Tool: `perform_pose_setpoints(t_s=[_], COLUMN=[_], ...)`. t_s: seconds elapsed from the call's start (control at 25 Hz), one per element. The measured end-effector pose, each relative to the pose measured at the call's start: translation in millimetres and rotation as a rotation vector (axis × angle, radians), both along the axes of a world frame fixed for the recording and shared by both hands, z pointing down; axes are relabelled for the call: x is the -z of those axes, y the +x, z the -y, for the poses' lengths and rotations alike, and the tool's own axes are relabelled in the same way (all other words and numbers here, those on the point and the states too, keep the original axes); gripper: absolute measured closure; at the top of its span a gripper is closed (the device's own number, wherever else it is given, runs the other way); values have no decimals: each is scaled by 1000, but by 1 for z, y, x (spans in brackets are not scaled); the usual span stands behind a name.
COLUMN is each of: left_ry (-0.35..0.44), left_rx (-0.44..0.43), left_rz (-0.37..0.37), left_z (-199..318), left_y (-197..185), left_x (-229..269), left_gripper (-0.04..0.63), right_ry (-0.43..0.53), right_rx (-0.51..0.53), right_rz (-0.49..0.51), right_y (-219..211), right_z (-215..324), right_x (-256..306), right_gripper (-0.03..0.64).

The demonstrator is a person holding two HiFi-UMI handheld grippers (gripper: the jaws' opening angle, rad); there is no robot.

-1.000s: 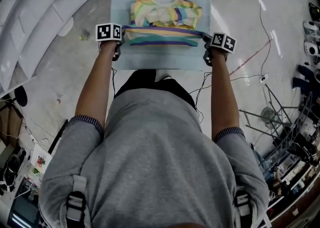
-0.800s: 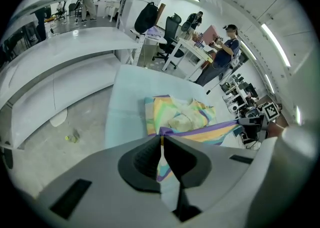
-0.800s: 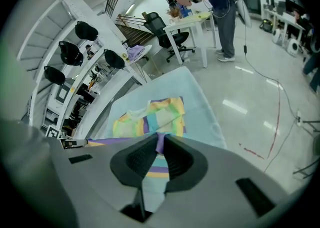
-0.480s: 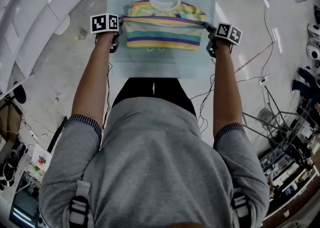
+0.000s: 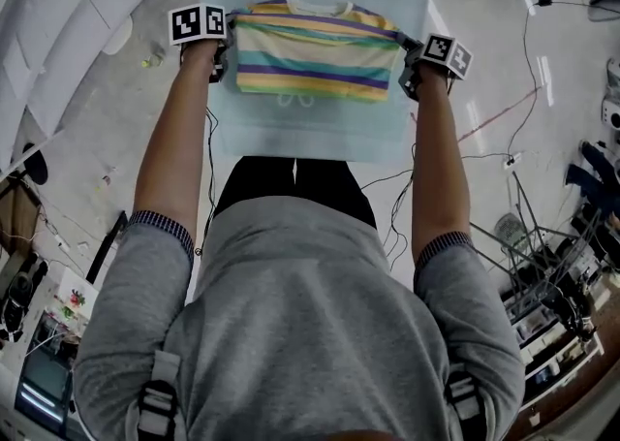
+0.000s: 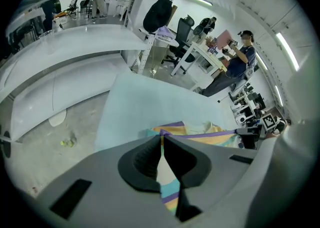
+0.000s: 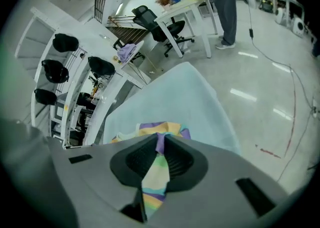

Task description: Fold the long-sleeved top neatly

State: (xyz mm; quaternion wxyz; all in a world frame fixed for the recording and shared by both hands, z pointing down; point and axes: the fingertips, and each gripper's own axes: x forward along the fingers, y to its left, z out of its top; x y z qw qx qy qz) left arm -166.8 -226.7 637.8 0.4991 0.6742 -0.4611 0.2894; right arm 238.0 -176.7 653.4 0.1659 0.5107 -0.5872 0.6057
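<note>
The striped long-sleeved top, in yellow, teal and purple bands, lies folded on the pale blue table. My left gripper is shut on the fold's left corner, and my right gripper is shut on its right corner. The held edge stretches taut between them, near the white collar at the far side. In the left gripper view the striped cloth runs between the closed pads of my left gripper. In the right gripper view the same cloth is pinched in my right gripper.
The table stands on a grey floor. White curved benches run along the left. Cables and racks of equipment crowd the right side. Chairs and desks stand beyond the table, with a person seated far off.
Both grippers have carried the near fold of the top away from me and over the rest of it, toward the collar. The multicoloured bundle is now covered by a flat striped panel.
</note>
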Motion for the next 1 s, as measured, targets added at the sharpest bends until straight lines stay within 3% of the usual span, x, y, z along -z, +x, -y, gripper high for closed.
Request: perform_pose_setpoints(t_s=[0.48, 0.64, 0.72, 1.0], left_ry=[-37, -10, 20, 167], left_rx=[123, 141, 132, 95], left_rz=[-38, -101, -78, 45], left_z=[30, 42, 46, 41], left_y=[1, 9, 7, -18], left_x=[-43, -40, -36, -12], left_gripper=[552, 396, 374, 345], right_ry=[-52, -28, -1, 82], right_rx=[-120, -177, -191, -147], right_rz=[126, 130, 109, 2], right_y=[6, 18, 29, 55], right_z=[30, 40, 44, 36], right_x=[-40, -41, -36, -11], right_gripper=[538, 431, 382, 357])
